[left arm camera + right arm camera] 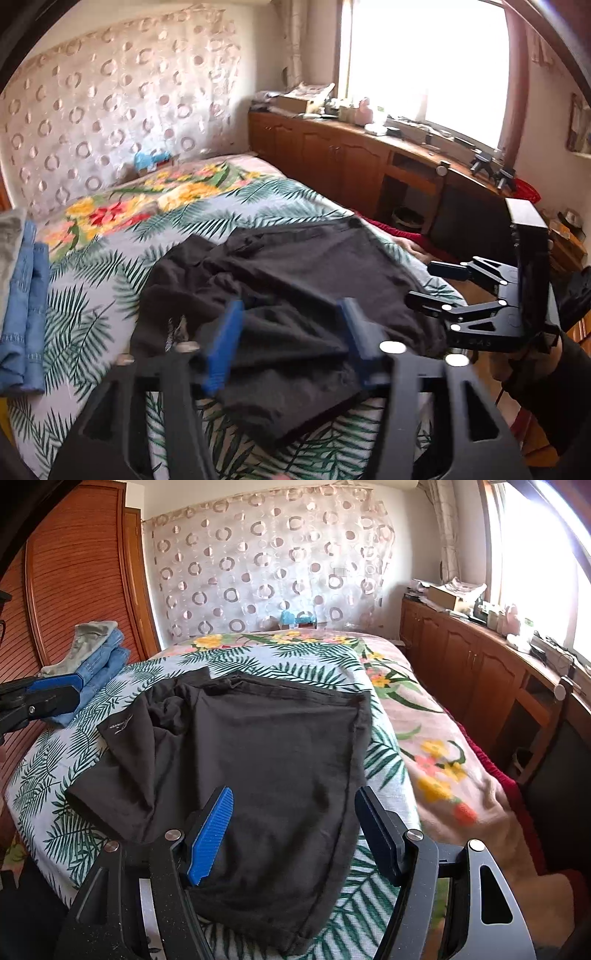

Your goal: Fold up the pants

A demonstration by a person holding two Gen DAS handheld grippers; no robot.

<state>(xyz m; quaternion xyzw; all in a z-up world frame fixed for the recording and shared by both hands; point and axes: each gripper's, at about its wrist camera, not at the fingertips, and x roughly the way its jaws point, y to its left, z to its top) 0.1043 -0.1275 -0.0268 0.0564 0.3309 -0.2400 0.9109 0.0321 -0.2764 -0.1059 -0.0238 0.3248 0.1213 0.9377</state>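
bed (436, 738) with leaf-and-flower cover, wooden cabinets (461, 657) along the window side. black pants (258, 746) lie folded across the near part of the bed, upper left corner rumpled. stack of folded blue jeans (103, 657) at the bed's left edge, well apart from the pants. right gripper (295, 830) jaws apart, above the pants' near end. left gripper (288, 343) jaws apart, blurred, over the pants, nothing clamped.
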